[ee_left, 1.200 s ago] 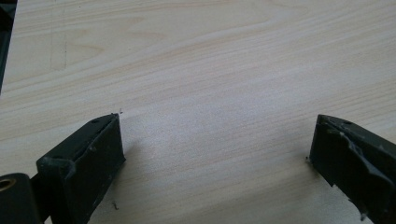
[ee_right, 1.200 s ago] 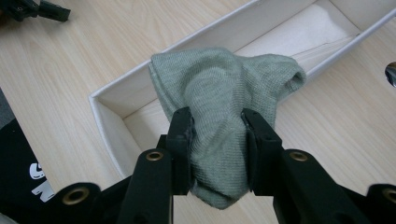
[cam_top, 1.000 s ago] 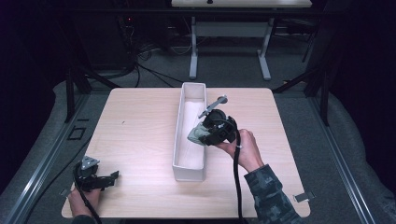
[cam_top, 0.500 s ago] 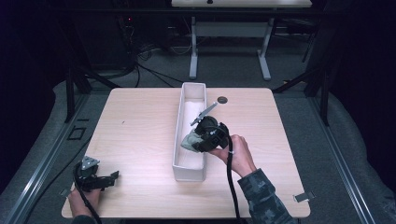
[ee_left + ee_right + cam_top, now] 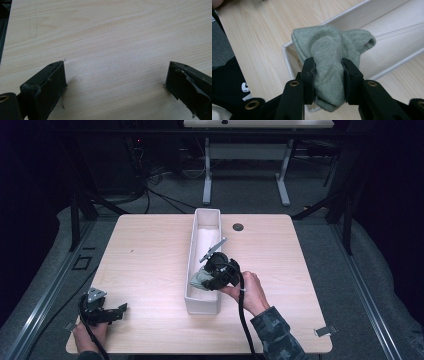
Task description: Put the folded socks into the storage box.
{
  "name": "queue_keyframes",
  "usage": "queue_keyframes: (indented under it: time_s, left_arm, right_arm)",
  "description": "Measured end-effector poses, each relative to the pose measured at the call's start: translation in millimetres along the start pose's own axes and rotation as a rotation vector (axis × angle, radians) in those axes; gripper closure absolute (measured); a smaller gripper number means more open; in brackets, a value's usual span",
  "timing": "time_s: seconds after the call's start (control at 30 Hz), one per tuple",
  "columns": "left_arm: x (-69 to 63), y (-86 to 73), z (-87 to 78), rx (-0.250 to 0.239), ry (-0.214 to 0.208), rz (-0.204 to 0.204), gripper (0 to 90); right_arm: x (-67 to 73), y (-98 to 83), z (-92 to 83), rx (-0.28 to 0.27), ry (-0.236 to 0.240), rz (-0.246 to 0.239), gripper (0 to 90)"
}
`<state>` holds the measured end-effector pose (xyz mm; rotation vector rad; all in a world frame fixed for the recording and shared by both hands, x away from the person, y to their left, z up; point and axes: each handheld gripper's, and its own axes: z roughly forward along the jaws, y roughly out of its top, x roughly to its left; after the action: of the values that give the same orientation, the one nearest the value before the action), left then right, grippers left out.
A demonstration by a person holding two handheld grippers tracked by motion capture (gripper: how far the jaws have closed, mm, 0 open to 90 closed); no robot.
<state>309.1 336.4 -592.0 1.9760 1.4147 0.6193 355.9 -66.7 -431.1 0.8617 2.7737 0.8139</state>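
right tongs (image 5: 328, 75) clamped on green sock (image 5: 329, 50) over white tray (image 5: 192, 300) | left tongs (image 5: 115, 82) apart

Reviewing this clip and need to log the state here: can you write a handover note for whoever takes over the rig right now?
Right gripper: shut on the sock, holding it over the near end of the tray.
Left gripper: open, on the table at the near left corner, holding nothing.
Done: sock picked up and brought to the tray.
Left: lower the sock into the tray, open the jaws, pull the gripper back.
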Motion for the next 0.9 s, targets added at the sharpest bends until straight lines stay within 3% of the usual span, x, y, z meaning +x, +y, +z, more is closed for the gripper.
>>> queue_keyframes:
  time_s: [0.4, 0.9]
  left_arm:
    - [0.1, 0.0, 0.3, -0.001, 0.001, -0.006, 3.1]
    - [0.3, 0.1, 0.4, -0.001, -0.001, -0.007, 3.1]
  right_arm:
    - [3.6, 1.7, 19.0, 0.035, 0.033, 0.005, 66.7]
    - [3.7, -3.4, 27.3, 0.083, 0.023, 0.012, 65.8]
